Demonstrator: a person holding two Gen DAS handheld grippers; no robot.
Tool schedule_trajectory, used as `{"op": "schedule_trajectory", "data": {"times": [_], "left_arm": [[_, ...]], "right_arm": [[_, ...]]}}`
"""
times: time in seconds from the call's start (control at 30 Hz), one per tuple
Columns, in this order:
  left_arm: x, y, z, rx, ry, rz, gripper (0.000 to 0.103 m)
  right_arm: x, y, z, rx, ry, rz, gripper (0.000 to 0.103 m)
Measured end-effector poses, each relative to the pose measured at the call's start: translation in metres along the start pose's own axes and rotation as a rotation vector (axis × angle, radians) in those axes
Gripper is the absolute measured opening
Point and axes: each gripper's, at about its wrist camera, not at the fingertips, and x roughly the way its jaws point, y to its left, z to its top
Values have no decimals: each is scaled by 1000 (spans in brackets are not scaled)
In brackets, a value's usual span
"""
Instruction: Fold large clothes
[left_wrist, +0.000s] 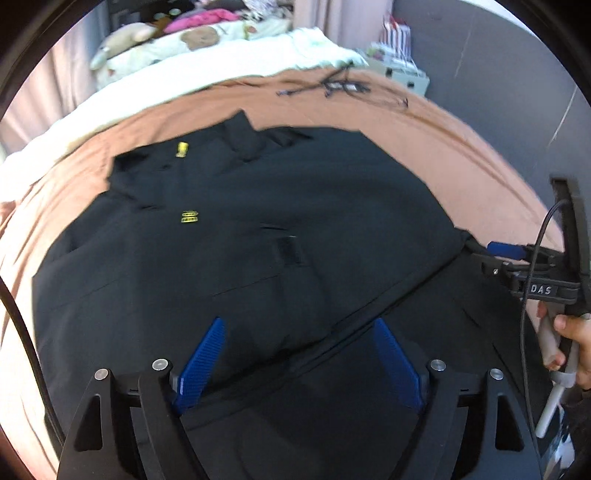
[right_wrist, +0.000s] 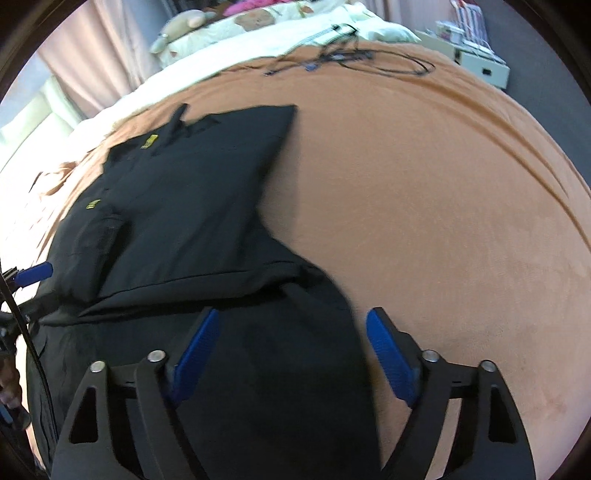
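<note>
A large black fabric garment with small yellow labels lies spread on a bed covered by a smooth brown blanket. Part of it is folded over, leaving a straight diagonal edge running across the cloth on the near side. In the right wrist view the garment fills the left and near part of the blanket, while the right side of the blanket is bare.

The left hand-held gripper hangs over the near part of the garment with its blue ribbed fingers spread wide apart, released, gripping nothing; only flat cloth shows between them. The right hand-held gripper is likewise released, its jaws apart above the garment's near right edge, one finger over black cloth, the other over blanket. A hand holds its handle at the right of the left wrist view.

At the far end lie a tangle of black cables, white bedding and a pale stuffed toy.
</note>
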Motion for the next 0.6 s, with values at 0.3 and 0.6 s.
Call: {"op": "schedule_trajectory", "data": {"times": [0.3, 0.6], "left_arm": [[55, -4, 10, 22, 65, 171, 83], [32, 38, 3, -53, 52, 175, 34]], "right_arm": [[15, -9, 9, 43, 2, -11, 69], [36, 2, 24, 5, 11, -66, 69]]}}
